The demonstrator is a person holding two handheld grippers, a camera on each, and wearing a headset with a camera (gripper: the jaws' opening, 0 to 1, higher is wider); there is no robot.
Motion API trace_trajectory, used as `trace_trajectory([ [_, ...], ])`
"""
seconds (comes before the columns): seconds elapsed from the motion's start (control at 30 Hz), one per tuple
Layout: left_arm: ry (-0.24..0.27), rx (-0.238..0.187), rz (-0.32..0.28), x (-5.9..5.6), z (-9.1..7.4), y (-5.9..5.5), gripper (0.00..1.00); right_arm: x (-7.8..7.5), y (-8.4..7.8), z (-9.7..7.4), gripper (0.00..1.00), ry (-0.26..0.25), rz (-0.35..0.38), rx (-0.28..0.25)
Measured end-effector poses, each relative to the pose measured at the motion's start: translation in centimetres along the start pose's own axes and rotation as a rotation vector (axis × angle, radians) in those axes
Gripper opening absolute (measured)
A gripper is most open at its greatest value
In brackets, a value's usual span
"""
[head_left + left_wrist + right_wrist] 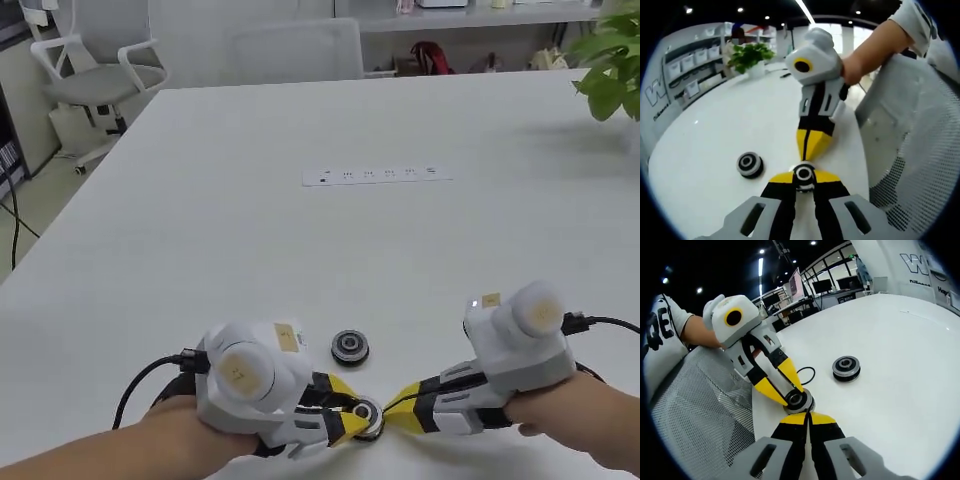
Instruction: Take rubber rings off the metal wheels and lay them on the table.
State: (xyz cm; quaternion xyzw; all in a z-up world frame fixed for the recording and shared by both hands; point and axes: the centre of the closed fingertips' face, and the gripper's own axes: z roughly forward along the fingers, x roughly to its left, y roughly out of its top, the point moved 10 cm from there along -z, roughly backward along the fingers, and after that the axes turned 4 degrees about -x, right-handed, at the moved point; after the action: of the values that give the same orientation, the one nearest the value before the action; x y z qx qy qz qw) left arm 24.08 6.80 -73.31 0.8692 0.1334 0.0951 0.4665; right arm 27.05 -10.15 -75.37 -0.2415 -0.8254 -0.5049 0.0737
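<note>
White surface, wide and matte, with a flush socket strip set in its middle. Grey swivel chair at far left on a pale floor. Leafy plant at the far right corner. Shelving with white bins along one wall. Dark ceiling with round spotlights and a strip light. Grey mesh chair back at the near edge.

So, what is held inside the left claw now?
A small metal wheel, clamped between the yellow tips of the left claw. The right claw, tips together, touches its rim. The tips cover the wheel's sides.
</note>
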Motion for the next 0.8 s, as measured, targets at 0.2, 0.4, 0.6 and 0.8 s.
trace_trajectory([
  [0.2,0.002,0.009,0.003,-0.01,-0.02,0.02,0.13,-0.13,0.24,-0.16,0.00,-0.001,0.062,-0.040],
  [0.4,0.016,0.017,0.010,-0.15,0.04,0.19,0.13,-0.36,0.31,-0.26,0.00,0.004,0.141,-0.085],
  [0.6,0.030,0.025,0.014,-0.35,0.13,0.35,0.13,-0.14,0.33,-0.29,0.00,0.019,0.158,-0.095],
  [0.8,0.031,0.025,0.018,-0.44,0.18,0.36,0.13,0.06,0.34,-0.33,0.00,0.032,0.158,-0.087],
])
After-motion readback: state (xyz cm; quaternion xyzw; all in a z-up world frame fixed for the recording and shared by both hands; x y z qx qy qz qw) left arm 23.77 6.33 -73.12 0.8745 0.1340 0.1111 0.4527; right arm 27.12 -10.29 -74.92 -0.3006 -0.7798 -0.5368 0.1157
